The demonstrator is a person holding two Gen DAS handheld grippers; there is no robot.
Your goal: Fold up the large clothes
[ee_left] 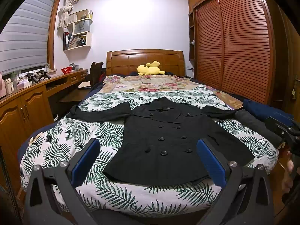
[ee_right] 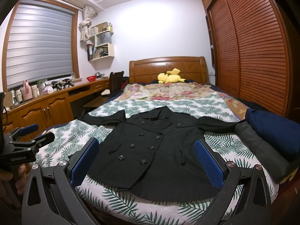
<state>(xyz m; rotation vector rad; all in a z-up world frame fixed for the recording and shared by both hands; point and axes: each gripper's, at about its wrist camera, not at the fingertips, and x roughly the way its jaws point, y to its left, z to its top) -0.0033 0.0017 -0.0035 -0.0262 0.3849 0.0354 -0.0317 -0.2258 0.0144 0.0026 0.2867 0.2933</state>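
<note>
Flat on the bed (ee_left: 56,150) — black coat (ee_left: 165,140), sleeves out. Left gripper (ee_left: 148,161) and right gripper (ee_right: 146,161) both spread wide, above the hem — holding nothing.

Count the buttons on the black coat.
8: two columns of four round black buttons down the front of the black double-breasted coat; others may be hidden.

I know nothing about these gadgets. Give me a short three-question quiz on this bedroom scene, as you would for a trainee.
1. True or false: the black coat lies front up, sleeves spread, on the leaf-print sheet.
2. Which is holding cloth: A left gripper, B right gripper, C neither?
3. Fill in: the yellow plush toy lies by the wooden ______.

Key: 1 true; 2 C, both are open above the hem; 3 headboard.
</note>
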